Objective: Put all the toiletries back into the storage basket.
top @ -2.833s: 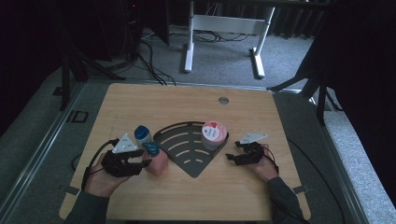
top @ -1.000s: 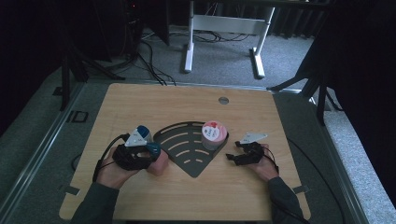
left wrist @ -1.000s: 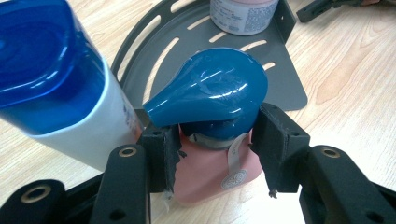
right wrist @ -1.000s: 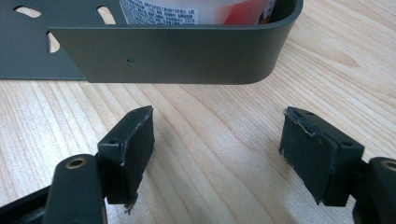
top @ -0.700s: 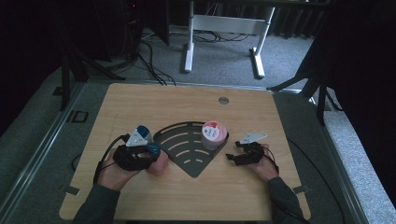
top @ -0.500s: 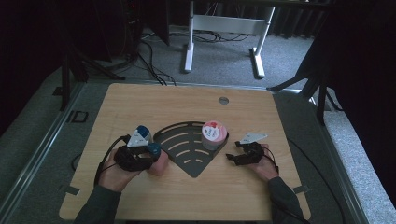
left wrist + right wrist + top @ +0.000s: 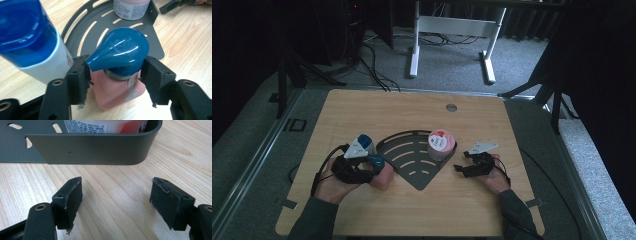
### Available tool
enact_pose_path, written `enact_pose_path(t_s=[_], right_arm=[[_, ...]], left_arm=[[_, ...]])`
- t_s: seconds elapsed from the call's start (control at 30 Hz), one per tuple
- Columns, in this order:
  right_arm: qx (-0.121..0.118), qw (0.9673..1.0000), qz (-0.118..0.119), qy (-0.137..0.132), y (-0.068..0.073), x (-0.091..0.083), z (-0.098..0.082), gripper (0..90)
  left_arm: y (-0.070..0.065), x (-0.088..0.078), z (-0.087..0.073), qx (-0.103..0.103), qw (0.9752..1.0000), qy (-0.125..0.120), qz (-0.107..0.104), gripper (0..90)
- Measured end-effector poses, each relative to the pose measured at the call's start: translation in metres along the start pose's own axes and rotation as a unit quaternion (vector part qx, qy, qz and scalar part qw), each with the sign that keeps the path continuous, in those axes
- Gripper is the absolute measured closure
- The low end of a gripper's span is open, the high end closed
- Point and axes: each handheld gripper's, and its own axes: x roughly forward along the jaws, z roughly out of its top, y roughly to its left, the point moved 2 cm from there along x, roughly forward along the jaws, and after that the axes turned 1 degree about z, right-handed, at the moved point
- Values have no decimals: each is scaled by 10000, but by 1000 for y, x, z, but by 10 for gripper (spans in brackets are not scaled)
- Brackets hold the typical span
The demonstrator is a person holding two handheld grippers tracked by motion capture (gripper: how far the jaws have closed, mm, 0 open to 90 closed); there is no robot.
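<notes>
Bottle (image 7: 117, 82) between left claw (image 7: 113, 75) pads

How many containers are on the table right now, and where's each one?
3. A pink bottle with a blue cap between the left hand-held gripper's jaws, a blue-topped white bottle beside it, and a pink-lidded tub on the dark corner shelf.

I see a pump bottle (image 7: 117, 85) between my left tongs (image 7: 113, 75), left of the corner shelf (image 7: 412, 162) holding a tub (image 7: 441, 145).
</notes>
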Motion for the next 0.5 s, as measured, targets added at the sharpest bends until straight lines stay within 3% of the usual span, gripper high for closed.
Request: enact_pose_path(t_s=[0.37,0.5], right_arm=[[1,10000,2,0,0,0,0,256],[1,10000,0,0,0,0,0,256]], left_arm=[[-1,-5,7,278,9995,-132,-4,417],[-1,-6,7,266,9996,-107,13,439]])
